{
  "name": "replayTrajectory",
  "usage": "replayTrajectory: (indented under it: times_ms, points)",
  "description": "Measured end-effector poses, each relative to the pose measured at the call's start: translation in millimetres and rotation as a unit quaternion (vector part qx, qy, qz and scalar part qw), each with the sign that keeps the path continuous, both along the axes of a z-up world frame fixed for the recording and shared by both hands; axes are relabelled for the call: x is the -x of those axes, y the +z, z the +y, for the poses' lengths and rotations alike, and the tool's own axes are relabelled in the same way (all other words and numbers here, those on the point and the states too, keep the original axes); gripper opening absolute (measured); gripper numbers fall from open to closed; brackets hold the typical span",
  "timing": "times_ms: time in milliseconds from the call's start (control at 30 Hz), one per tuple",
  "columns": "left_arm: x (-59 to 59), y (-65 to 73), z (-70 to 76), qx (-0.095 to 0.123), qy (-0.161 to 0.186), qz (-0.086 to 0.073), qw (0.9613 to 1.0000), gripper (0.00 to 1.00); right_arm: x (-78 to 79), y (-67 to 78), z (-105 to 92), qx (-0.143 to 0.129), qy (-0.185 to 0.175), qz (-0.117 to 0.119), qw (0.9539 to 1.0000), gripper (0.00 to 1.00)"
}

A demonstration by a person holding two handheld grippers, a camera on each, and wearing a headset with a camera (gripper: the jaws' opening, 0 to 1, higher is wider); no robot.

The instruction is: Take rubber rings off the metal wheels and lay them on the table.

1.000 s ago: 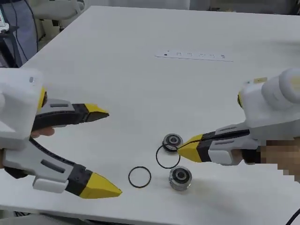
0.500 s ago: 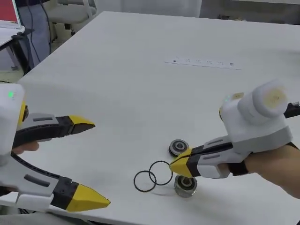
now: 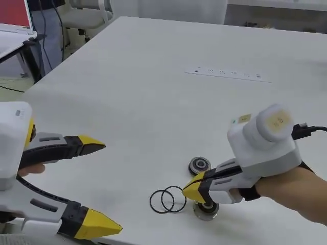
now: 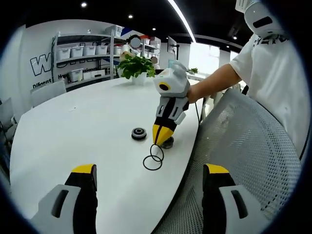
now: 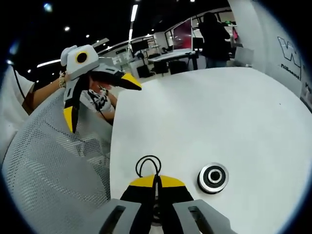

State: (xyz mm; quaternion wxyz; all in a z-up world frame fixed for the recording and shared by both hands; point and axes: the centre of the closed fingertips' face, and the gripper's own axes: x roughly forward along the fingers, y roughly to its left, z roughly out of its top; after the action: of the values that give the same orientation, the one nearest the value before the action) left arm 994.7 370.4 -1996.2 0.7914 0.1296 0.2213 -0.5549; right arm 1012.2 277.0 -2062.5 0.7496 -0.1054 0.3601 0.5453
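Note:
Two thin black rubber rings (image 3: 167,200) lie overlapping on the white table (image 3: 153,92). My right gripper (image 3: 190,191) is shut, pinching the edge of the right-hand ring (image 5: 148,165) where it rests on the table. One bare metal wheel (image 3: 199,165) lies flat just beyond the tip, also seen as the wheel (image 5: 213,178). A second wheel (image 3: 206,210) sits half hidden under the right gripper. My left gripper (image 3: 99,186) hangs open at the near left, holding nothing, well apart from the rings (image 4: 153,160).
A white power strip (image 3: 227,73) lies far across the table. The table's near edge runs close below the rings. A mesh chair back (image 4: 234,146) is beside that edge. Office chairs (image 3: 76,15) stand past the far left corner.
My right gripper has carried its ring from beside the far wheel down and left, laying it over the ring on the table. The left gripper has stayed open.

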Motion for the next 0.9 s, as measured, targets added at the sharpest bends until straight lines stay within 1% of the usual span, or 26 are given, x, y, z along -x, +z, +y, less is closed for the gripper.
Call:
replayTrajectory:
  times_ms: [133,233,367,567,767,900]
  points:
    - [-0.1,0.2,1.7,0.002,0.004,0.001,1.0,0.87,-2.6,-1.1,0.1,0.002,-0.002,-0.003,1.0,0.0]
    - [-0.5,1.4,2.1,0.007,0.008,0.0,0.9999,0.87,-6.0,-3.0,-0.9,0.008,-0.004,-0.009,0.9999,0.0]
    - [-1.3,1.9,3.0,0.008,0.012,-0.002,0.9999,0.86,-6.5,-5.0,-0.6,0.01,-0.005,-0.005,0.9999,0.0]
    - [-2.4,3.4,5.0,0.009,0.019,-0.004,0.9998,0.86,-8.1,-6.3,-1.6,0.014,-0.008,-0.007,0.9999,0.01]
    - [-2.0,2.8,6.3,0.008,0.02,-0.004,0.9998,0.85,-10.9,-2.9,-4.4,0.01,-0.015,-0.009,0.9998,0.01]
    - [-2.7,2.5,6.7,0.007,0.021,-0.003,0.9997,0.85,-11.7,2.1,-6.8,0.005,-0.018,-0.011,0.9998,0.01]
